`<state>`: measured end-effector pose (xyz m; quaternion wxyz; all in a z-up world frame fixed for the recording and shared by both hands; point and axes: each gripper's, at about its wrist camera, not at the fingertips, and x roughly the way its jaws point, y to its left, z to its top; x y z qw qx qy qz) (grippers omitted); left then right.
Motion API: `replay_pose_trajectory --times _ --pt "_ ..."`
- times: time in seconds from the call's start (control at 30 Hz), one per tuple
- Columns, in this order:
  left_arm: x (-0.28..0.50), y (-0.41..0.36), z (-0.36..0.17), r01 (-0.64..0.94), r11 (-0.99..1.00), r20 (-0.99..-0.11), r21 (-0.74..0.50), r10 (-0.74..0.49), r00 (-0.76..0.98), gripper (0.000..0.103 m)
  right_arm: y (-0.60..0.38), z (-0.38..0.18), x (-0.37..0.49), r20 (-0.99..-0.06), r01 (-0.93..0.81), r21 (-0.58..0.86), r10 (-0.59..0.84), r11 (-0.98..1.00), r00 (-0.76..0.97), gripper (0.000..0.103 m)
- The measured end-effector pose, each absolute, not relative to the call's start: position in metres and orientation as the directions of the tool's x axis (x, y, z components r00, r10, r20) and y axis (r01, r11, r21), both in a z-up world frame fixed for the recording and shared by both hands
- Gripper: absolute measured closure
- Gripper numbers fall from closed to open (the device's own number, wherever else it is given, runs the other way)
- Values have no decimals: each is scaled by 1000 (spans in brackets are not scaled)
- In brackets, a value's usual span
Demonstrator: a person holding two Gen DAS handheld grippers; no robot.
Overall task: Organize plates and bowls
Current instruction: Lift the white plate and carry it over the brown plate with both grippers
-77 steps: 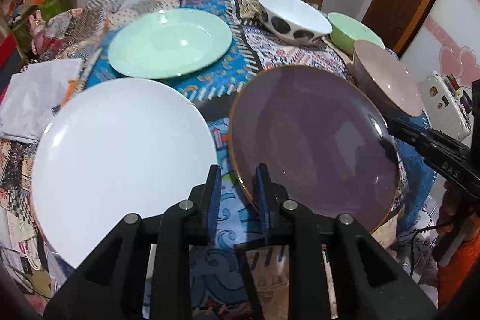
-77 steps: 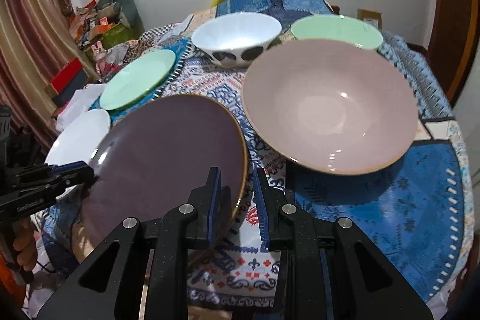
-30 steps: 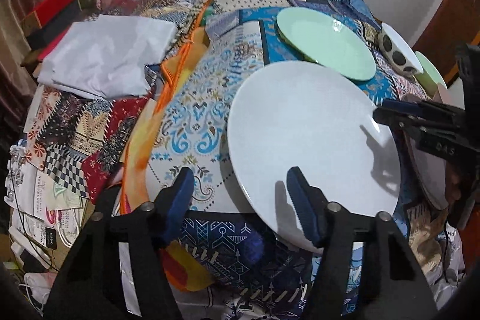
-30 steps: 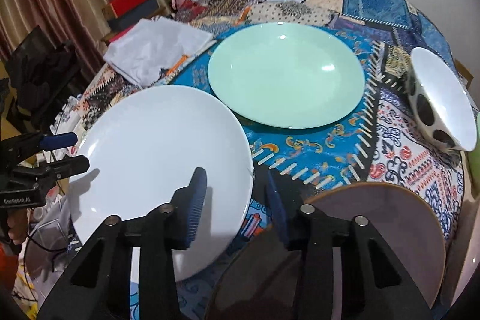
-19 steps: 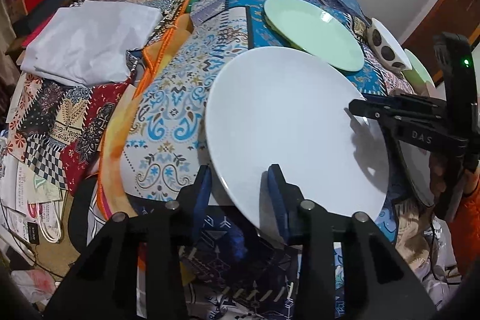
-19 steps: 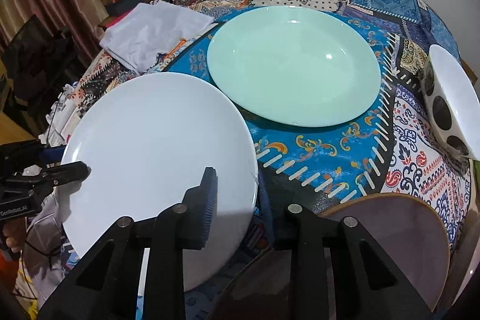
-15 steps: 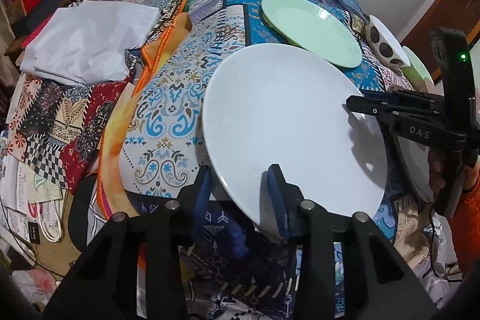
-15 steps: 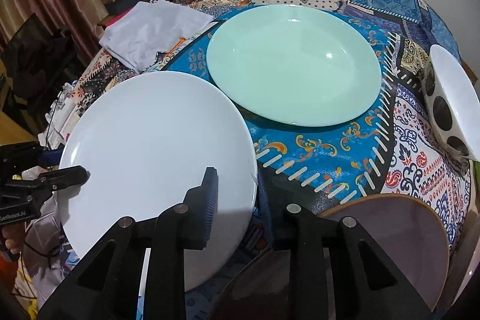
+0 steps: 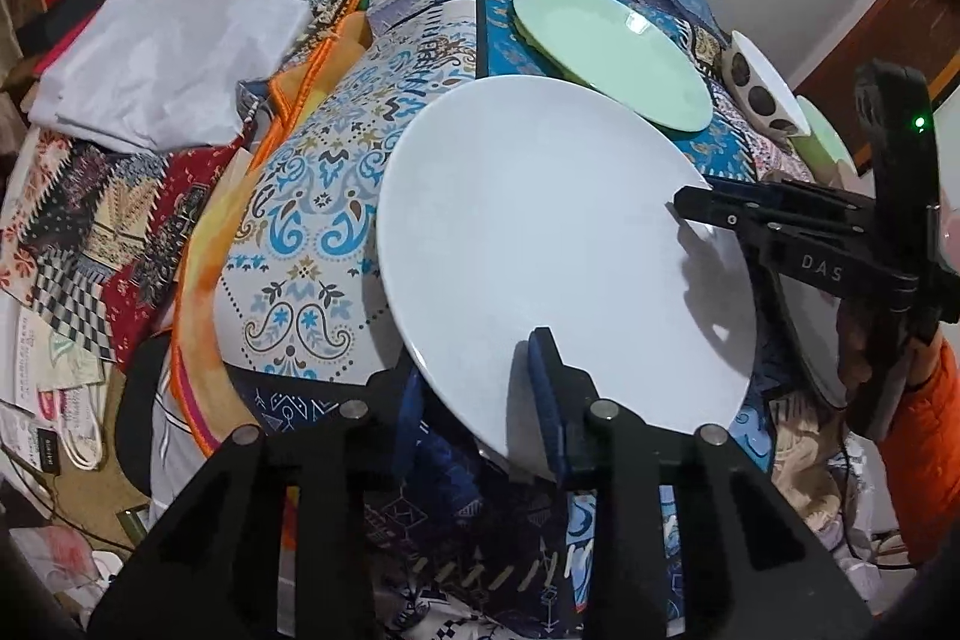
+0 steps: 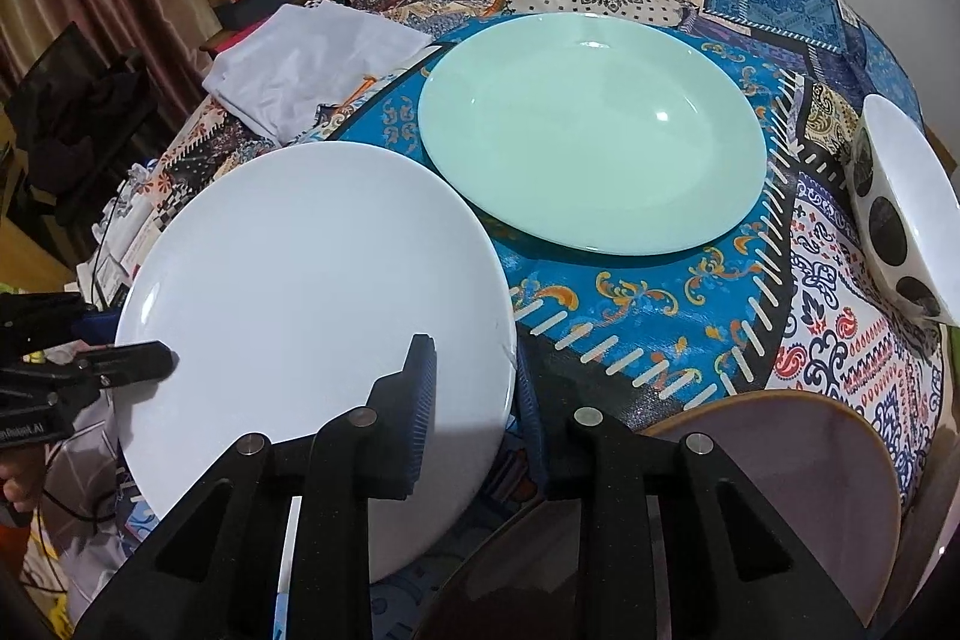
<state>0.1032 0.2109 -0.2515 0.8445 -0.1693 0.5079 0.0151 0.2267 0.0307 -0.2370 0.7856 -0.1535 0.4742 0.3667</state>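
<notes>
A large white plate [image 9: 540,232] lies on the patterned tablecloth, its near edge slightly raised. My left gripper [image 9: 480,388] has the plate's near rim between its jaws, which are closing: one blue pad rests on top and the other is under the rim. On the opposite rim, my right gripper [image 10: 474,394] is shut on the white plate [image 10: 312,292], one finger above and one below. Each gripper also shows in the other's view: the right gripper [image 9: 690,211] and the left gripper [image 10: 138,358]. Behind it lies a mint green plate [image 10: 591,130].
A dark purple plate [image 10: 780,460] lies just right of my right gripper. A white bowl with dark spots [image 10: 906,214] stands at the right edge, a green bowl [image 9: 822,130] beyond it. A folded white cloth [image 9: 162,58] lies at the back left. The table edge drops off near the left gripper.
Both grippers left the purple plate and came to the white plate. Over the last second their jaws narrowed onto its opposite rims, and the plate's edge lifted a little.
</notes>
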Motion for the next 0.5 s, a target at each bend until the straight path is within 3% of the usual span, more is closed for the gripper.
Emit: replay_pose_trajectory --times 0.5 --pt "99 206 -237 -218 948 -835 -230 -78 544 69 19 -231 222 -841 -678 163 461 716 284 80"
